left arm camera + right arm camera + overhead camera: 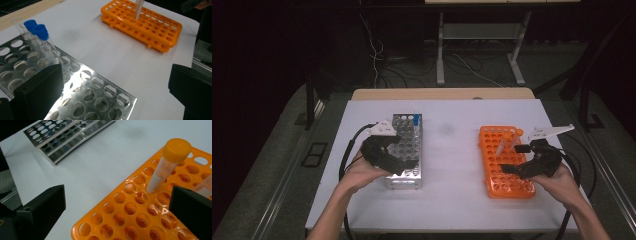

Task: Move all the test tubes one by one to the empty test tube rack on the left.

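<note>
Under my right gripper [115,212] sat the orange rack [120,220], jaws wide apart and holding nothing, with an orange-capped tube [165,165] leaning in a hole just ahead. My left gripper [112,95] hung over the steel rack [82,100], also spread and empty, blue-capped tubes [40,32] at its far end. Looked like I was between picks; next I'd probably close on a tube squarely.

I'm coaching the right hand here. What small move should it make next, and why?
Probably ease the right gripper forward and shut on the orange-capped tube: its jaws stand open and empty, and the tube leans in the orange rack just ahead.
</note>
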A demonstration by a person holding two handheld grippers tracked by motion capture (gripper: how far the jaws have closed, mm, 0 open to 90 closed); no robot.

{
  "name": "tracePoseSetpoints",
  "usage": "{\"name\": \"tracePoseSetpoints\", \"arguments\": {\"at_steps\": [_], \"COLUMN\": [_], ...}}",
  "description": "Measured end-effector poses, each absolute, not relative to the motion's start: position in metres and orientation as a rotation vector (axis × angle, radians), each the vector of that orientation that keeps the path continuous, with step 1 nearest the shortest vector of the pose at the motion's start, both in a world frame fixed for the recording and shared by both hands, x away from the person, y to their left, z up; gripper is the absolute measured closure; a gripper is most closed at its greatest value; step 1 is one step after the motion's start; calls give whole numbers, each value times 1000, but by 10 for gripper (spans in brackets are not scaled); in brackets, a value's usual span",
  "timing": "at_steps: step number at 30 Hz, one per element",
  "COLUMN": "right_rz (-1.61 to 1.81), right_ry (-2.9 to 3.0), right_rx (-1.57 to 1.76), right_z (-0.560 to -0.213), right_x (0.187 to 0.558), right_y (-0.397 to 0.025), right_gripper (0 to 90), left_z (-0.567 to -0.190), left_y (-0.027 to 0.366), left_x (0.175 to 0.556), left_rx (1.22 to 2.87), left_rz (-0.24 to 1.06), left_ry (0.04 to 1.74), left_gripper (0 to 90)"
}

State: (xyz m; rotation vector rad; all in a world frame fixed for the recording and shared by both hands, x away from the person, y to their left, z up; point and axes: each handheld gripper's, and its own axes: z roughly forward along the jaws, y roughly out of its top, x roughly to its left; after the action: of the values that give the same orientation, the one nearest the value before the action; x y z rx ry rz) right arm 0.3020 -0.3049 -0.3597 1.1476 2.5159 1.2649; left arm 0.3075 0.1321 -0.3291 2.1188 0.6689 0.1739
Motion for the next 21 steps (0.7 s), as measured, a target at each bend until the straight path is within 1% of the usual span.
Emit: {"name": "tracePoseSetpoints", "arguments": {"at_steps": [7, 8, 9, 11, 12, 13, 15, 16, 17, 19, 20, 21], "right_rz": [1229, 1215, 1208, 1186, 1176, 1167, 1150, 1141, 1135, 1113, 1105, 1099], "right_ry": [2518, 2518, 2520, 2520, 2517, 2515, 2507, 2504, 2502, 2491, 2487, 2481], "right_rx": [1169, 1168, 1167, 1169, 1169, 1164, 1166, 1167, 1165, 1172, 1178, 1181], "right_z": [-367, -368, -369, -372, -373, -375, -377, -378, -379, -381, -382, -383], "right_x": [316, 318, 320, 323, 325, 326, 329, 331, 332, 335, 336, 337], "right_y": [-305, -304, -304, -303, -302, -302, -300, -300, -299, -298, -298, -297], "right_gripper": [5, 15, 58, 61, 81, 136, 151, 176, 220, 254, 303, 330], "left_z": [-335, -336, -337, -339, -339, -340, -342, -343, -343, -344, -344, -345], "left_y": [131, 130, 130, 128, 128, 127, 126, 126, 125, 124, 124, 123], "left_x": [293, 291, 289, 285, 283, 281, 278, 276, 274, 272, 270, 269], "left_rx": [2127, 2131, 2138, 2136, 2137, 2137, 2143, 2146, 2149, 2149, 2151, 2153], "left_rz": [172, 171, 175, 171, 170, 169, 167, 165, 166, 164, 164, 162], "left_ry": [648, 643, 639, 632, 628, 624, 616, 613, 607, 600, 596, 591], "left_gripper": [0, 0, 0, 0, 0, 0, 0, 0, 0, 0, 0, 0]}}
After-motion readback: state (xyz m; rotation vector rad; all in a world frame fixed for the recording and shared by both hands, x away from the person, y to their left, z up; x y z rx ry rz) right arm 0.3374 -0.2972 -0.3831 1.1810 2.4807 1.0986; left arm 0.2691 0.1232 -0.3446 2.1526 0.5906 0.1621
